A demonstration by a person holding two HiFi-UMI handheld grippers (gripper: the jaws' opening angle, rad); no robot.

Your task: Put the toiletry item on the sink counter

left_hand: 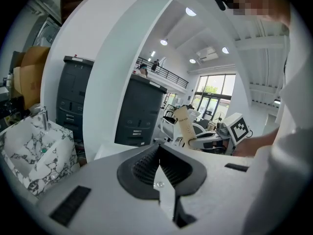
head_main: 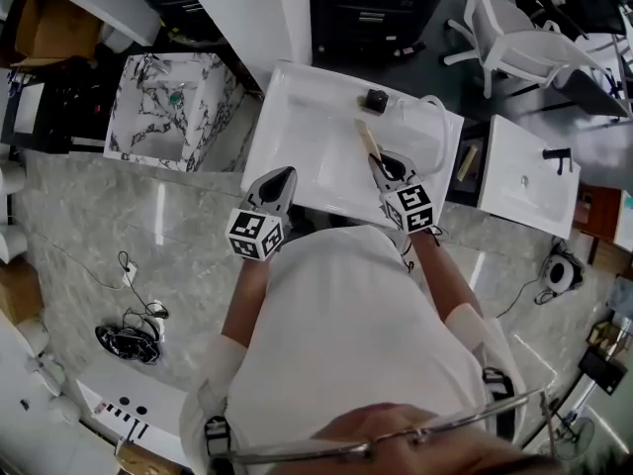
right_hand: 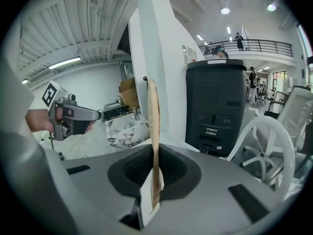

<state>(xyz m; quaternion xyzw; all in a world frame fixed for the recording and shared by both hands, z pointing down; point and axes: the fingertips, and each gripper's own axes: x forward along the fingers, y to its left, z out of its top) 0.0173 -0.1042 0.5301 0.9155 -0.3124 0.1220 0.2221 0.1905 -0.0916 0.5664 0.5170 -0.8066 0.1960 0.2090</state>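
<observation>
Bright ceiling lights, fisheye warping, dark corners

White sink counter [head_main: 307, 156]: small black square object [head_main: 375, 99] sits near back edge.

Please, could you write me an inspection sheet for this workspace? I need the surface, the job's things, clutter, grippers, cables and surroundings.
Surface: white sink counter, mostly bare.
Job's things: beige tube, held over the counter, not yet set down.
Clutter: one small black square piece on the counter.
Grippers: left gripper shut, nothing between its jaws; right gripper shut on the beige tube.
Cables: black cables on the floor, to the person's left.
Surroundings: marble sink, white chair, second white counter.
</observation>
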